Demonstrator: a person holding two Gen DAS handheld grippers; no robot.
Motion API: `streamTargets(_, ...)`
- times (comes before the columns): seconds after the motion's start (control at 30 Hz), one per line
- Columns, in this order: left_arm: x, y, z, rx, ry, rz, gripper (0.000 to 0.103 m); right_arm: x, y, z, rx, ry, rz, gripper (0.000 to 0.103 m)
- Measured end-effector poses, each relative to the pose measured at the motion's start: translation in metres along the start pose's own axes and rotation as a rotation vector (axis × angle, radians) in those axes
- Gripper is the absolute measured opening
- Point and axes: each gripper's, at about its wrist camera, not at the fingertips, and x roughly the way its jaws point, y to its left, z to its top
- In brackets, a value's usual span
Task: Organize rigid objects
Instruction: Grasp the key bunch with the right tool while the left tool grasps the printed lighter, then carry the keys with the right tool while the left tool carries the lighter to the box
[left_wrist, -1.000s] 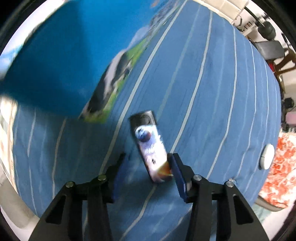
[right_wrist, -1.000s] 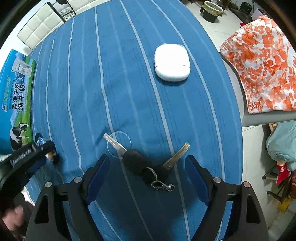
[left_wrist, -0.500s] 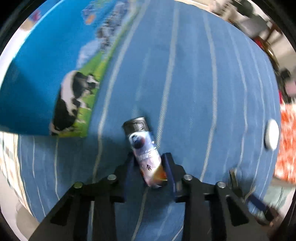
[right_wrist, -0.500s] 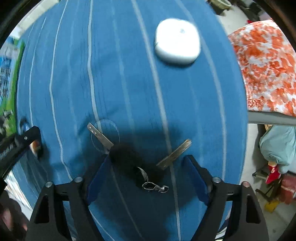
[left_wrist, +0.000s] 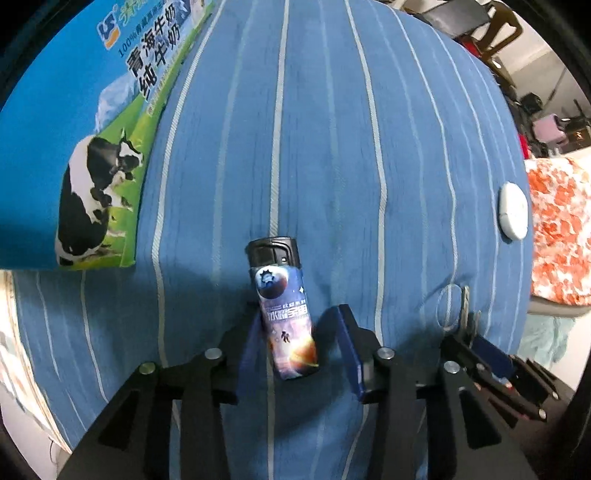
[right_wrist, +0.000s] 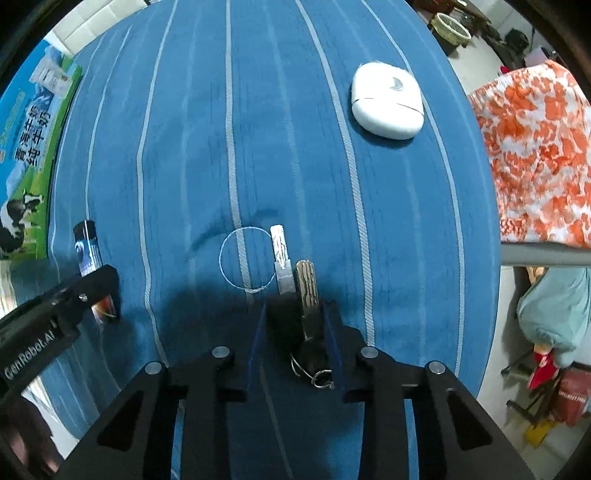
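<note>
Keys (right_wrist: 295, 291) show clearly only from the right wrist, right gripper (right_wrist: 293, 339) clamped on their black heads. Left gripper (left_wrist: 299, 347) brackets the lighter (left_wrist: 284, 314), right finger apart. Blue striped tablecloth (left_wrist: 332, 147); milk carton (left_wrist: 74, 129) alongside.

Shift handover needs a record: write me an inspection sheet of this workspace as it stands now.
Surface: blue cloth with pale stripes over the table, with a thin stitched circle.
Job's things: purple space-print lighter with black cap lying flat; two metal keys on a dark fob and ring; white rounded plastic case near the far right edge.
Clutter: blue milk carton box with cow picture at the left edge.
Grippers: left claw open, lighter between its fingers, gap on one side; right claw shut on the keys' fob.
Cables: nothing seen.
Surroundings: orange-and-white floral fabric beside the table; chairs and household items beyond.
</note>
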Motion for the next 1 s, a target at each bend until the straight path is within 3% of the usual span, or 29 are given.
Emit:
streamTargets(0.03, 0.001, -0.004, 0.000, 0.005, -0.009, 0.016, 0.037, 0.000, 0.000, 0.001, 0.000, 0.002, 0.000, 0.036)
streamTargets(0.13, 0.007, -0.016, 0.001, 0.035, -0.026, 0.039, 0.022, -0.001, 0.004, -0.001, -0.009, 0.000, -0.007, 0.036)
streamTargets(0.2, 0.006, -0.016, 0.003, 0.037, -0.023, 0.030, 0.022, -0.004, 0.007, -0.002, -0.024, -0.014, -0.022, 0.029)
streamTargets(0.43, -0.019, -0.002, 0.003, 0.042, -0.064, -0.014, 0.022, -0.019, 0.002, -0.010, -0.002, -0.066, 0.015, 0.028)
streamTargets(0.8, -0.090, -0.004, 0.003, 0.097, -0.188, -0.104, 0.022, -0.091, 0.011, -0.025, 0.004, -0.204, 0.129, 0.028)
streamTargets(1.0, -0.140, 0.020, 0.017, 0.107, -0.286, -0.159, 0.022, -0.137, 0.023, -0.021, 0.002, -0.270, 0.193, 0.028)
